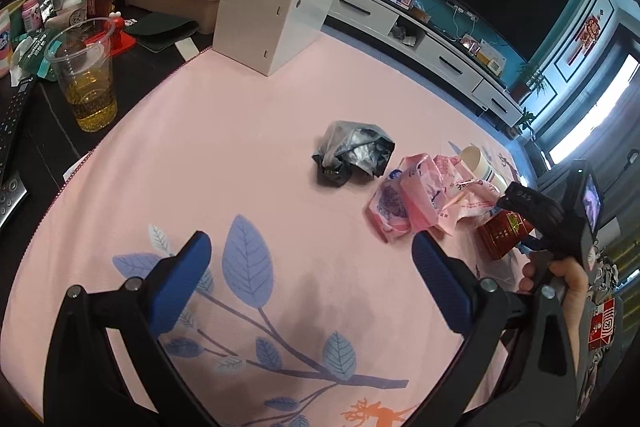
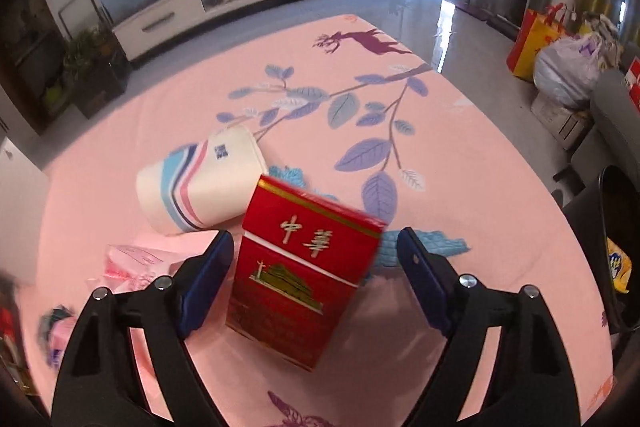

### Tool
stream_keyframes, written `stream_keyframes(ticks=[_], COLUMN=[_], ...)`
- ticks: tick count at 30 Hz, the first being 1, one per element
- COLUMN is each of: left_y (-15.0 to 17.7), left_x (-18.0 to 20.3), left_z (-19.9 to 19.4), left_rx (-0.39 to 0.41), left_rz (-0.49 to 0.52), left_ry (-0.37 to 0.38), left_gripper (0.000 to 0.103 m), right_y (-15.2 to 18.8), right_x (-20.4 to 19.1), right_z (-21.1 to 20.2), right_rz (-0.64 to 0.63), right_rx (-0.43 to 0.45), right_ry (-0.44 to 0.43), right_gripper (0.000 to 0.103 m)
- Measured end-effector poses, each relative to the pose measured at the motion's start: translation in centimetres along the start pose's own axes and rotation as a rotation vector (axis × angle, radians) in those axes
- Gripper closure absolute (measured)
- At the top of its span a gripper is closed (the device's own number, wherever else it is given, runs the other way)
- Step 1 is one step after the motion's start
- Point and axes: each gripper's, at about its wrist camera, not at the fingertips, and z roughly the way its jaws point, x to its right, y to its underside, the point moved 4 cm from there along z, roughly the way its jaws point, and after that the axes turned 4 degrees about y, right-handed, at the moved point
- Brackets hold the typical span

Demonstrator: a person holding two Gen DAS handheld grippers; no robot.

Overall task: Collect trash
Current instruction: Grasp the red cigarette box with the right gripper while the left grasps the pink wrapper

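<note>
The red rectangular cardboard cigarette pack (image 2: pixel 304 267) stands tilted on the pink leaf-printed desk cloth (image 2: pixel 460 155) between the right tongs (image 2: pixel 316 283) – jaws wide, pads not touching it. A white striped paper cup (image 2: pixel 196 183) lies on its side just behind. The left tongs (image 1: pixel 312 279) gape wide over bare cloth, holding nothing – well apart from the crumpled pink plastic wrappers (image 1: pixel 416 199)

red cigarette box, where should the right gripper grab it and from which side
Grip the red cigarette box across its two narrow long sides, coming down from above and slightly behind. It sits on the pink cloth already between the pads of the right gripper, which are open with a gap on each side. The paper cup lies just beyond, so keep the fingers short of it.
</note>
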Motion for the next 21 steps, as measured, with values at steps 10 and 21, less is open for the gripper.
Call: stream_keyframes(ticks=[10,21], left_y=[0.2,-2.3], left_x=[0.9,5.7], left_z=[1.3,6.2], left_rx=[-0.006,-0.017], left_rz=[0.014,0.084], left_ry=[-0.008,0.189], left_gripper=[0.003,0.005], right_y=[1.3,7.6], right_x=[2.0,11.0], right_z=[-1.2,-6.7], right_rz=[-0.125,-0.154], right_rx=[0.037,-0.071], right_ry=[-0.04,-0.299], right_gripper=[0.039,0.04])
